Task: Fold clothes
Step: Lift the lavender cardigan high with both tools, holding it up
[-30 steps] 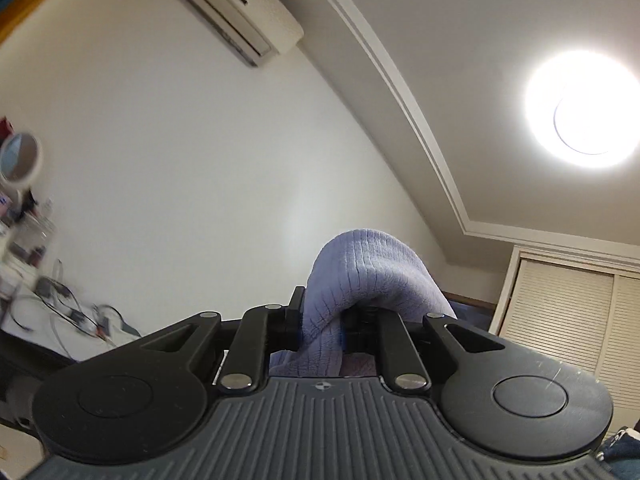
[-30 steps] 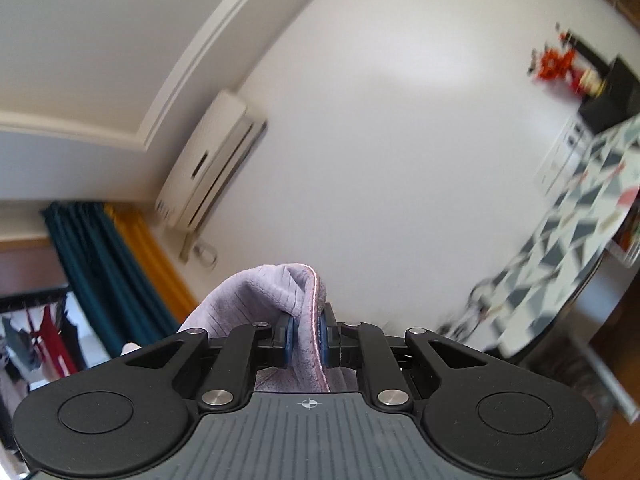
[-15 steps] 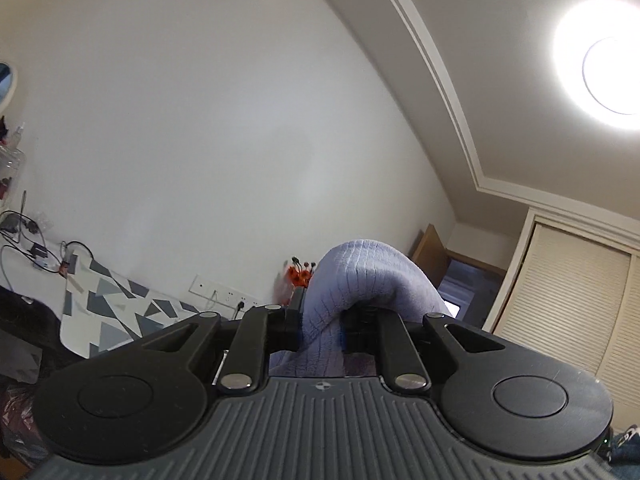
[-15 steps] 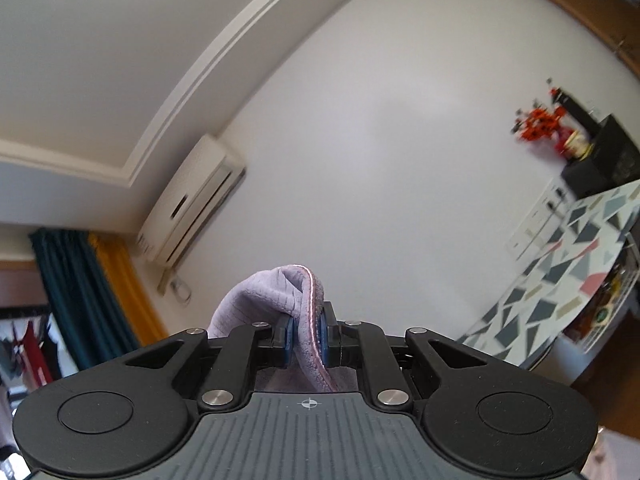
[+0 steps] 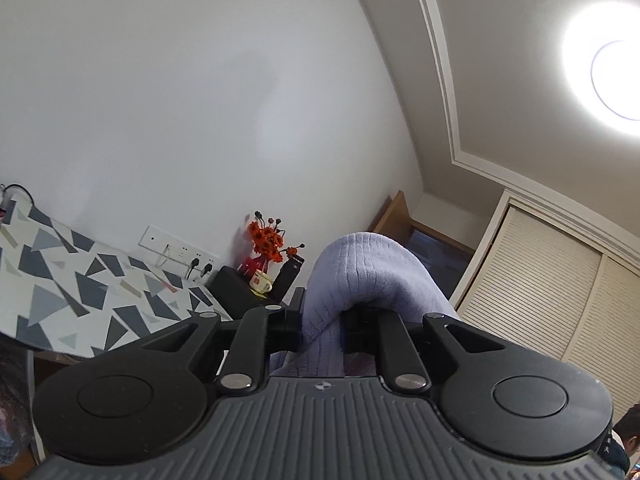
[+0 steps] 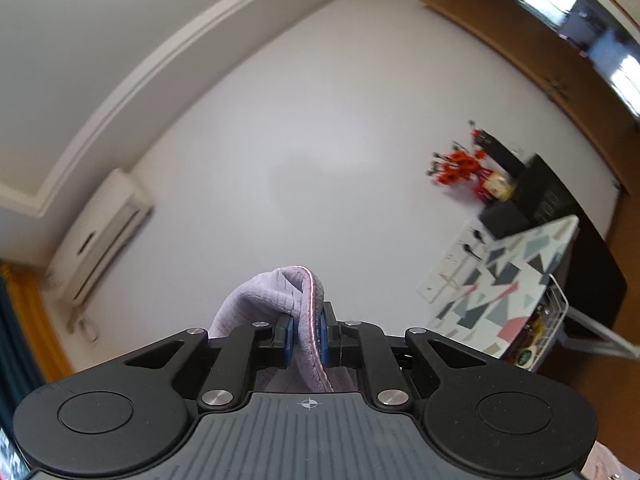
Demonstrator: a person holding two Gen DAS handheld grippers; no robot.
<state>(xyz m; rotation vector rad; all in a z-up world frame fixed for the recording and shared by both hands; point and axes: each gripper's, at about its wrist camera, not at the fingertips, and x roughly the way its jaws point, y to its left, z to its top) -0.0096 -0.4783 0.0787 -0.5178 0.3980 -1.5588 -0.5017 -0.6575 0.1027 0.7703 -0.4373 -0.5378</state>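
My left gripper (image 5: 322, 324) is shut on a fold of lilac ribbed fleece garment (image 5: 372, 268), which bulges up over the fingers and drapes to the right. In the right wrist view my right gripper (image 6: 307, 334) is shut on another part of the same lilac garment (image 6: 276, 292), here with a pink piped edge running between the blue pads (image 6: 289, 334). Both grippers are held up in the air, facing a white wall. The rest of the garment hangs below, out of sight.
A table with a grey triangle-patterned cloth (image 5: 76, 292) stands against the wall, seen also as the patterned table (image 6: 508, 276). Behind it are red flowers (image 5: 266, 236), a mug, a black box and wall sockets. An air conditioner (image 6: 100, 236), a ceiling lamp (image 5: 608, 68) and slatted wardrobe doors (image 5: 532, 288) show.
Both views have swung across the wall: the patterned table and red flowers have come further into sight and the air conditioner has left the left view. Both grips on the garment are unchanged.
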